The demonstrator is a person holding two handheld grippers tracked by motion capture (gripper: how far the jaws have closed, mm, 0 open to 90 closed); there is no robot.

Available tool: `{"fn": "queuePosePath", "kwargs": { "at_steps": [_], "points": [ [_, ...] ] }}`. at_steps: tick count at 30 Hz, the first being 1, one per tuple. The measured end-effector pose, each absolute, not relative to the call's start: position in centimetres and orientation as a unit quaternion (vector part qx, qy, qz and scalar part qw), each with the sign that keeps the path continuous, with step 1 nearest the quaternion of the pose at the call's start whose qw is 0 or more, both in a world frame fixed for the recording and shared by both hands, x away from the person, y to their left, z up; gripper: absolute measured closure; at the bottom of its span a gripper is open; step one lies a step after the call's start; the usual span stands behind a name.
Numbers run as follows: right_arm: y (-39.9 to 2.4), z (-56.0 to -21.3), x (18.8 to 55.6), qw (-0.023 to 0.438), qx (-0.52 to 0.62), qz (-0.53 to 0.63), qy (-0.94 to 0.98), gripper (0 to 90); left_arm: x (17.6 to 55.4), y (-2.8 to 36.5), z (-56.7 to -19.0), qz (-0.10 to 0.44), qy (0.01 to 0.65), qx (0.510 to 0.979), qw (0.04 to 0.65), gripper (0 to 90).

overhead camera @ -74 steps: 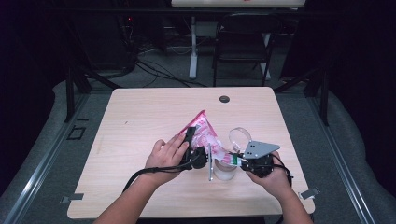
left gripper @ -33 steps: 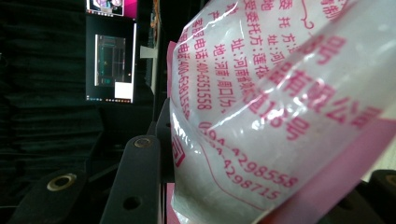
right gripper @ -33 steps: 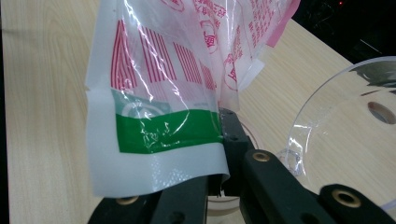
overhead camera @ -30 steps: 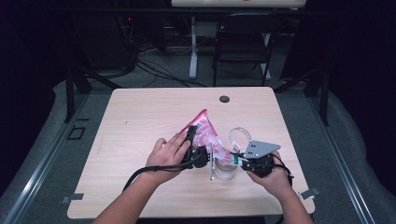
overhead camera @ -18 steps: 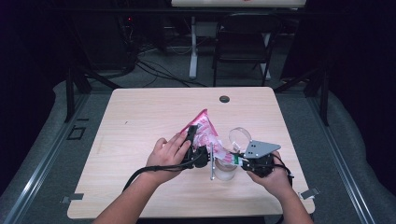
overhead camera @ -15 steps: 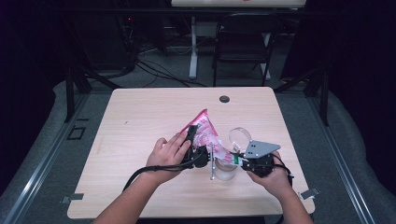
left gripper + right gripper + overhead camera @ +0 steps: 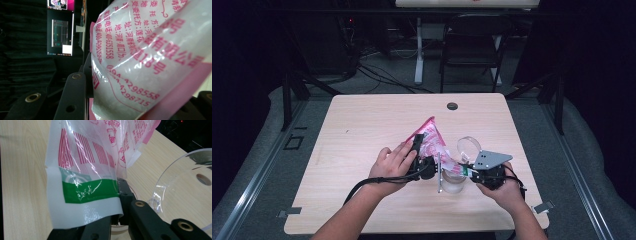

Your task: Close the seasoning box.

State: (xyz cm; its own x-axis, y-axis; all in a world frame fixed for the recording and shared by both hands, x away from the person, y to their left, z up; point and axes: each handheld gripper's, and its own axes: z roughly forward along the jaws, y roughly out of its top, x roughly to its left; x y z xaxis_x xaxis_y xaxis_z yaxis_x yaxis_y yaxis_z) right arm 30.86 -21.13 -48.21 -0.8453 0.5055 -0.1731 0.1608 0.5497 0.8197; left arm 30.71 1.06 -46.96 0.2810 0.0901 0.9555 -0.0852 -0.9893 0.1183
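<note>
Pink-and-white printed plastic bag (image 7: 430,141) at lower centre of the high view, above the pale wooden bench (image 7: 362,125), left gripper (image 7: 421,161) jaws clamped round its bulk, right gripper (image 7: 476,175) jaws pinched tight on its green-banded corner.

Far half of table (image 7: 377,115) bare except small dark grommet (image 7: 452,106) near far edge. Left side open. Near centre crowded: pink bag (image 7: 428,140), clear lid (image 7: 469,147), clear cup (image 7: 452,183) close together.

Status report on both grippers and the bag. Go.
Left gripper clamped on the pink bag. Right gripper shut on bag's lower corner, above clear container. Clear lid lies beside; nothing blocking.
</note>
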Motion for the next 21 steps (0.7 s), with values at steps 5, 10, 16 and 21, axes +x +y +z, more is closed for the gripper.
{"fn": "queuePosePath", "kwargs": {
  "at_steps": [5,10,16,21],
  "points": [
    [-21.15,-48.22,30.86,0.2,0.195,0.431,0.858,90.0,30.7,1.04,-46.99,0.6,0.002,0.796,0.074,64.0],
    [-21.21,-48.24,30.89,0.203,0.196,0.43,0.858,90.0,30.68,0.98,-47.0,0.601,0.002,0.796,0.075,64.0],
    [-21.25,-48.27,30.91,0.201,0.195,0.433,0.857,90.0,30.65,0.9,-46.86,0.601,0.0,0.796,0.074,64.1],
    [-21.26,-48.36,30.95,0.199,0.197,0.433,0.857,90.0,30.68,0.86,-46.96,0.601,-0.001,0.796,0.076,64.0]
  ]
}}
